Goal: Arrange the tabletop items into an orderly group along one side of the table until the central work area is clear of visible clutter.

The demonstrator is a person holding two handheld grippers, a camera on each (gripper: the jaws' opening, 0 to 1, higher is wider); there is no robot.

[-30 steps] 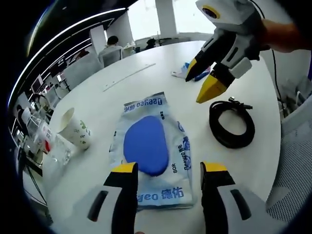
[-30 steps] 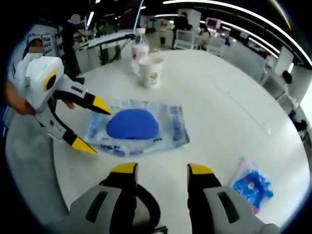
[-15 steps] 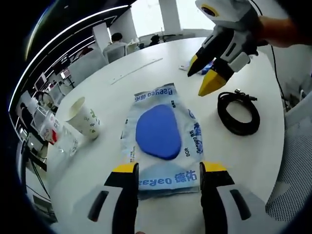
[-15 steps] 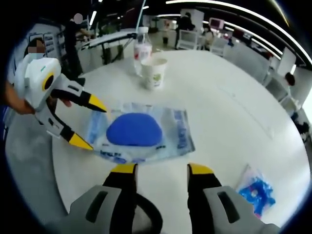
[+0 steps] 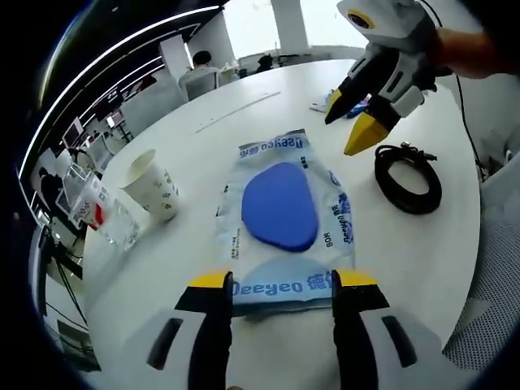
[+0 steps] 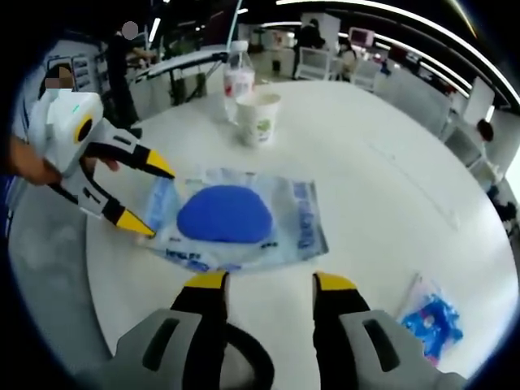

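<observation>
A clear "Deeyeo" packet (image 5: 280, 213) with a blue pad inside lies flat in the middle of the white table (image 5: 203, 154). My left gripper (image 5: 282, 280) is open, and the packet's near edge lies between its yellow-tipped jaws. In the right gripper view the left gripper (image 6: 146, 195) comes in from the left, one jaw above and one below the edge of the packet (image 6: 236, 218). My right gripper (image 6: 270, 282) is open and holds nothing, a little short of the packet. In the left gripper view the right gripper (image 5: 349, 122) hovers past the packet's far corner.
A coiled black cable (image 5: 408, 179) lies right of the packet, and the cable (image 6: 244, 357) sits under my right jaws. A paper cup (image 5: 153, 185) and a plastic bottle (image 6: 238, 81) stand together near the table's edge. A small blue packet (image 6: 429, 317) lies apart.
My left gripper has moved forward to the packet, whose near edge now sits between its jaws. The right gripper has barely moved. Nothing has been picked up.
</observation>
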